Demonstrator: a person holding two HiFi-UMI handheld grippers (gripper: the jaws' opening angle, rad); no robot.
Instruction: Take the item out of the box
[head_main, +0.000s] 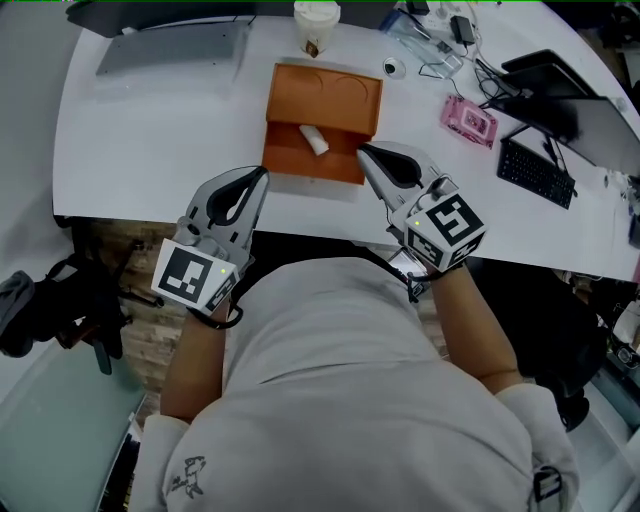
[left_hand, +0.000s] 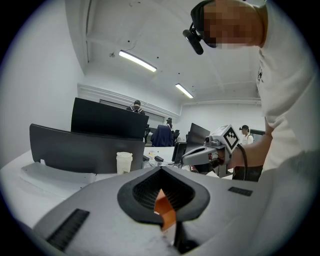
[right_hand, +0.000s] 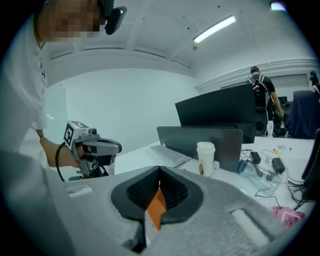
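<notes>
An open orange box (head_main: 322, 96) lies on the white table (head_main: 150, 150), its lid folded back. A small white item (head_main: 314, 139) rests in the box's near half. My left gripper (head_main: 262, 176) hovers at the table's front edge, just left of the box, with its jaws together and nothing in them. My right gripper (head_main: 364, 152) sits at the box's near right corner, jaws also together and empty. In the left gripper view a sliver of orange box (left_hand: 165, 210) shows through the gap below the touching tips (left_hand: 161, 169). The right gripper view shows the same sliver (right_hand: 156, 210) below its tips (right_hand: 159, 170).
A paper cup (head_main: 316, 25) stands just behind the box. A grey closed laptop (head_main: 175, 45) lies at the back left. A pink object (head_main: 469, 118), cables, a black keyboard (head_main: 535, 172) and dark screens (head_main: 560, 95) fill the right side. A black bag (head_main: 50, 310) is on the floor, left.
</notes>
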